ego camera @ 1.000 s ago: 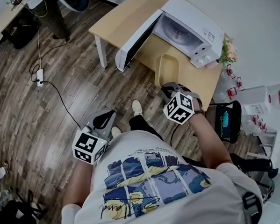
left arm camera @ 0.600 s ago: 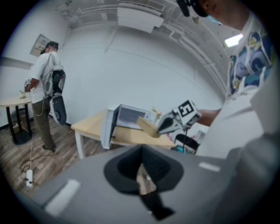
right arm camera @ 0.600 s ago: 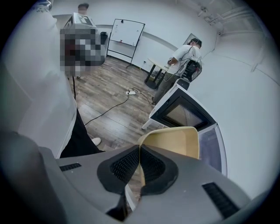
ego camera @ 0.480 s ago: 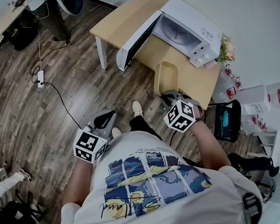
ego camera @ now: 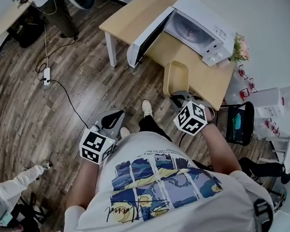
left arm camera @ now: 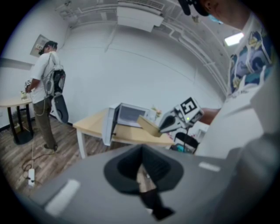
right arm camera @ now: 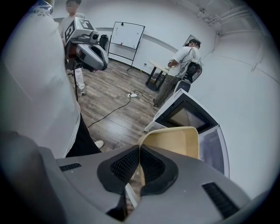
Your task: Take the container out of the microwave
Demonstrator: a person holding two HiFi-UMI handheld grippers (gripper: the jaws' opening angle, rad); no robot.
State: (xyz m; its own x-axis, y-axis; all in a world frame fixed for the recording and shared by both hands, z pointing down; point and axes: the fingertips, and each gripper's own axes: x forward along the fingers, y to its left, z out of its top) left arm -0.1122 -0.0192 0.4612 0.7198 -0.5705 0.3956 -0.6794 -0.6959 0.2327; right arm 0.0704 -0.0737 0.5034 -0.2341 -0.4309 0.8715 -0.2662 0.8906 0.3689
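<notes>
The right gripper (right arm camera: pixel 139 165) is clamped on the rim of the yellow container (right arm camera: pixel 175 141); its two dark pads (right arm camera: pixel 122 166) squeeze the thin wall at the lower middle of the right gripper view. In the head view this gripper (ego camera: pixel 178 96) sits right of centre, with the container (ego camera: pixel 176 77) just above it, tilted and outside the microwave (ego camera: pixel 198 30).

The left gripper (left arm camera: pixel 142 168) has its jaws pressed together with nothing between them. It shows at the lower left of centre in the head view (ego camera: pixel 113 120), over the wooden floor (ego camera: pixel 62 117) and well apart from the container.

Further up the head view, the microwave stands on a light wooden table (ego camera: pixel 130 17), its door (ego camera: pixel 143 40) swung open to the left and its cavity bare. A power strip (ego camera: pixel 47 74) with a black cable lies on the floor at the left.

At the back of the room in the right gripper view stand a whiteboard (right arm camera: pixel 127 36) and a person (right arm camera: pixel 181 59) at a round table.
</notes>
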